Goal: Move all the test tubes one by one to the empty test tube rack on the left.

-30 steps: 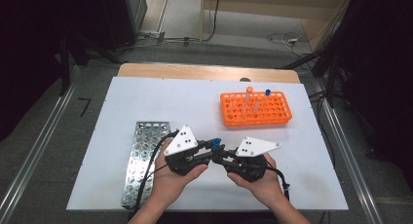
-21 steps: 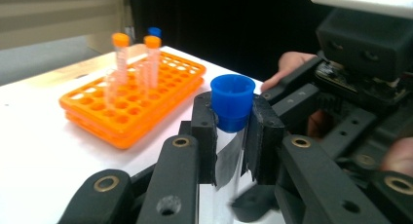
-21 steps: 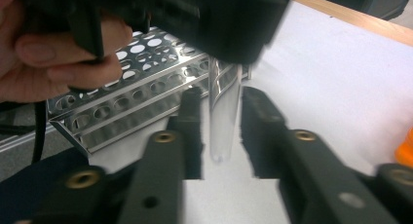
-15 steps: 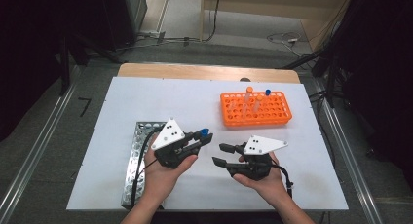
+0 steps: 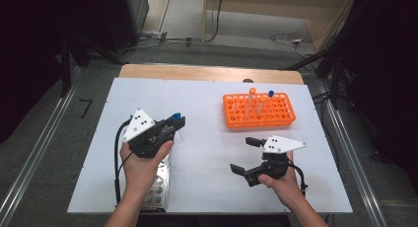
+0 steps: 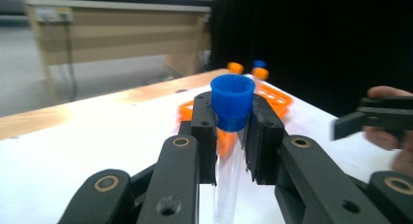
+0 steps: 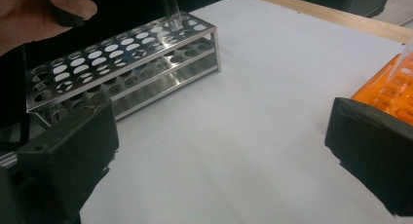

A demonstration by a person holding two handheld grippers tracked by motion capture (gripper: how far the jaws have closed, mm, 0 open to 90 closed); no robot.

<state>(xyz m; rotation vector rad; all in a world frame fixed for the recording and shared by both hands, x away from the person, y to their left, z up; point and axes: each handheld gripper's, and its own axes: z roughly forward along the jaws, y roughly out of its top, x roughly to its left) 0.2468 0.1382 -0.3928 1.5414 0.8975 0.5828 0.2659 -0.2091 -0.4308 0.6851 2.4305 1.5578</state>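
I have the left gripper point(image 5: 173, 124) clamped on a clear tube with a blue cap point(image 6: 232, 102); its fingers point(image 6: 203, 131) press the tube just below the cap, one on each side, and the tube stands upright between them. From the high view, that gripper hovers over the left half of the white desk point(image 5: 207, 138), just beyond the far end of the metal rack point(image 5: 156, 186), with my left hand point(image 5: 140, 165) wrapped around its body. In the right gripper view, the tube's clear lower end hangs just above the holes at the rack's far end point(image 7: 170, 12); I cannot tell whether it touches the rack.

My right gripper point(image 5: 245, 155) sits low on the right side of the desk, well apart from the left one. Its jaws have just been opening and now stand wide, with bare desk between the fingers point(image 7: 68, 156) and no object in them.

The orange rack point(image 5: 259, 110) stands farther back on the right, holding a few capped tubes: two with orange caps point(image 6: 235, 67) and one with a blue cap point(image 5: 271, 94).
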